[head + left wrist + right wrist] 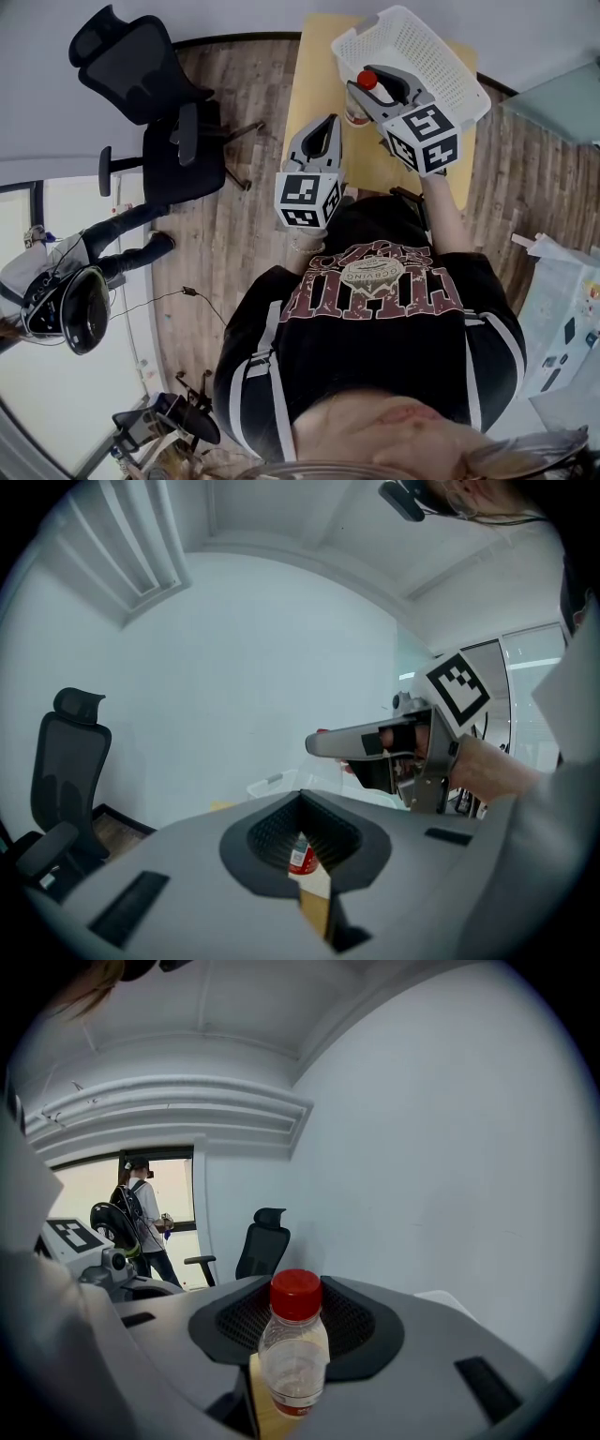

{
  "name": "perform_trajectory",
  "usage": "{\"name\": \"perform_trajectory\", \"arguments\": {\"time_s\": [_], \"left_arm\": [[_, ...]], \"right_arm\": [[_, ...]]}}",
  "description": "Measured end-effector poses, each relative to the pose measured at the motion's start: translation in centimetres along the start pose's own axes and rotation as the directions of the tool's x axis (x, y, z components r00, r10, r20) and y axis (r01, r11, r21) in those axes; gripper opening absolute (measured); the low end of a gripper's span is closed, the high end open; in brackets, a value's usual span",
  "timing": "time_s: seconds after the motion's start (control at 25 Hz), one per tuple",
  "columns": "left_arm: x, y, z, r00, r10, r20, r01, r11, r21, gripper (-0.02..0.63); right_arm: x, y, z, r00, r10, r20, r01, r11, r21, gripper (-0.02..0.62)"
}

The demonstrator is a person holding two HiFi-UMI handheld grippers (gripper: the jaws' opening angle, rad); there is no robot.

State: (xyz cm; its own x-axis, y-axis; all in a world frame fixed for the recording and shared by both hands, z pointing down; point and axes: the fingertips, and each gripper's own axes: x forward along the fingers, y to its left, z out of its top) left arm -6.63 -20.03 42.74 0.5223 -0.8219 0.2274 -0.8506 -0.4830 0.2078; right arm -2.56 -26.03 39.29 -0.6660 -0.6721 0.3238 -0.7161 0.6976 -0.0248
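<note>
A small clear bottle point(294, 1358) with a red cap point(367, 80) stands upright between the jaws of my right gripper point(360, 87), which is shut on it above the light wooden table point(314, 75). A white slatted basket point(412, 47) sits just behind the bottle. My left gripper point(327, 123) is to the left and nearer the person, over the table's near edge, shut with nothing in it. In the left gripper view the jaws meet at the tips, and the bottle's red label point(302, 856) shows through the gap. The right gripper point(375, 743) shows ahead.
A black office chair point(155, 103) stands on the wood floor left of the table. Another person point(142, 1211) stands by the window farther off. Papers lie on a desk point(567, 309) at the right. The white wall is close behind the table.
</note>
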Motion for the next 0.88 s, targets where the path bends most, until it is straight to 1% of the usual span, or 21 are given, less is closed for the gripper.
{"name": "perform_trajectory", "arguments": {"time_s": [0.2,0.64,0.88], "left_arm": [[-0.4,0.3,-0.1,1.0,0.017,-0.001,-0.017,1.0,-0.003,0.047],[-1.0,0.5,-0.6,0.999,0.045,-0.007,-0.045,0.999,-0.007,0.048],[-1.2,0.5,-0.8,0.999,0.051,-0.011,-0.051,0.999,-0.005,0.048]], "right_arm": [[1.0,0.4,-2.3,0.999,0.007,-0.048,-0.007,1.0,-0.008,0.169],[2.7,0.8,-7.3,0.991,0.038,-0.129,-0.034,0.999,0.033,0.169],[3.0,1.0,-9.0,0.987,0.047,-0.151,-0.04,0.998,0.049,0.169]]}}
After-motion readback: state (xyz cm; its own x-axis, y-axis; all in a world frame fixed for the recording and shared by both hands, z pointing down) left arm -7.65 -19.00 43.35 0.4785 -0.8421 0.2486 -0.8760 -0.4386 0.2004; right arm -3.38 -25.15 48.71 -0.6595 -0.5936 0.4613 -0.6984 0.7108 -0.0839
